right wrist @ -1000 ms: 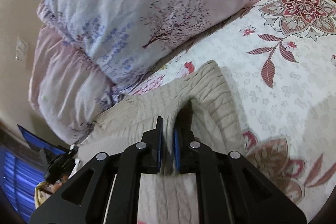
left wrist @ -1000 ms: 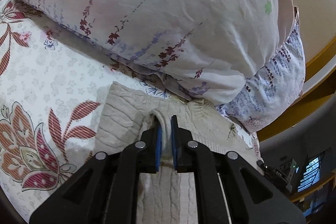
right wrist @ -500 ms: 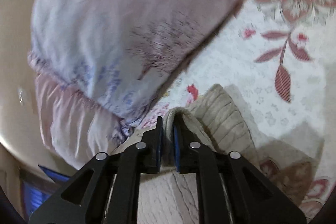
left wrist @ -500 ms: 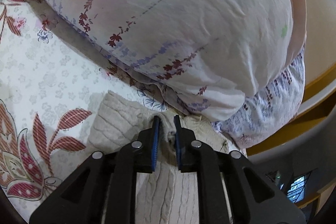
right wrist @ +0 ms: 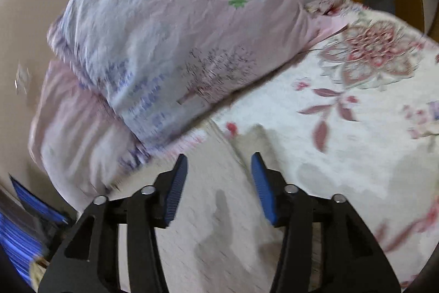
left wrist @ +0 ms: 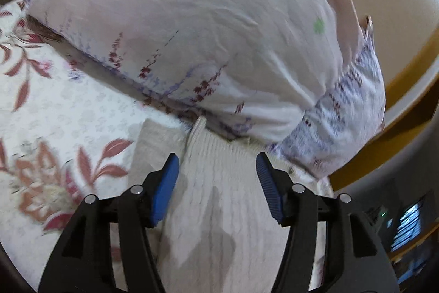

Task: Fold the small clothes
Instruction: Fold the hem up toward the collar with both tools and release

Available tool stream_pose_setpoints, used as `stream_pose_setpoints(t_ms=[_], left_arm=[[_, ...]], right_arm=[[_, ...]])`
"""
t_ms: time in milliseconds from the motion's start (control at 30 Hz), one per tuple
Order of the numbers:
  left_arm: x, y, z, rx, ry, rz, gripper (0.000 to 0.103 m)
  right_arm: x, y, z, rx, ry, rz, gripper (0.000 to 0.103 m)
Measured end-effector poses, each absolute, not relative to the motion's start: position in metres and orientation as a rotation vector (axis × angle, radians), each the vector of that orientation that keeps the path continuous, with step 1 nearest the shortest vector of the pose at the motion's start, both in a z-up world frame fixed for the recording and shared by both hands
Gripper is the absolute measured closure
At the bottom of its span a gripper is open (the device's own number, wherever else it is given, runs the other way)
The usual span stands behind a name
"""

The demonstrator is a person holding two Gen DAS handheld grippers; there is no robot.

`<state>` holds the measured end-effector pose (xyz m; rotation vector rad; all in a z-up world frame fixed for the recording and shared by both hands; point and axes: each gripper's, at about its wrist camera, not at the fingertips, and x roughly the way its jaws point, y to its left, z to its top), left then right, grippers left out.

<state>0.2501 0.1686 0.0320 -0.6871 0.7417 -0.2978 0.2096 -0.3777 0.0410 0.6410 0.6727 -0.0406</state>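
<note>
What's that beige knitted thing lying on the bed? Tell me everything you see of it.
The beige knit garment looks like soft cable-knit wool with a ribbed edge. It lies flat on the floral bedsheet, its far edge against the pillow. Both grippers, left and right, hang open above it, gripping nothing.

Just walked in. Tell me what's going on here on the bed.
A person with a gripper in each hand is folding a beige knit garment on a floral bedsheet, close against the pillows. At this moment the left gripper and the right gripper are both open above the knit, gripping nothing. The garment lies flat on the sheet, its top edge by the lower pillow. Both views are motion-blurred.
</note>
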Motion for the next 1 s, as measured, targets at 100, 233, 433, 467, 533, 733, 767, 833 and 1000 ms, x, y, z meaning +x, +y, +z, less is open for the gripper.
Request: stream_pose_setpoints(t_ms=[100, 233, 433, 467, 533, 733, 767, 833, 1000], left_arm=[[0.235, 0.167, 0.030, -0.623, 0.760, -0.288, 0.045], [0.222, 0.162, 0.025, -0.553, 0.785, -0.281, 0.046], [0.219, 0.156, 0.009, -0.544, 0.836, -0.286, 0.062], [0.218, 0.155, 0.007, -0.542, 0.844, -0.289, 0.068], [0.219, 0.152, 0.005, -0.524, 0.852, -0.289, 0.078], [0.216, 0.154, 0.005, -0.503, 0.874, -0.305, 0.096], [0.215, 0.155, 0.005, -0.501, 0.874, -0.308, 0.097], [0.212, 0.157, 0.008, -0.499, 0.875, -0.318, 0.097], [0.204, 0.167, 0.010, -0.512, 0.876, -0.341, 0.098]], right_arm=[[0.192, -0.378, 0.033, 0.583, 0.712, -0.039, 0.061], [0.184, -0.371, 0.022, 0.526, 0.757, -0.032, 0.063], [0.183, -0.358, 0.009, 0.431, 0.815, -0.048, 0.085], [0.182, -0.358, 0.010, 0.430, 0.813, -0.043, 0.088], [0.179, -0.359, 0.012, 0.442, 0.807, -0.037, 0.091], [0.167, -0.358, 0.019, 0.463, 0.784, -0.032, 0.094], [0.164, -0.358, 0.020, 0.466, 0.783, -0.032, 0.095], [0.159, -0.357, 0.023, 0.473, 0.781, -0.034, 0.095], [0.144, -0.354, 0.027, 0.473, 0.781, -0.040, 0.095]])
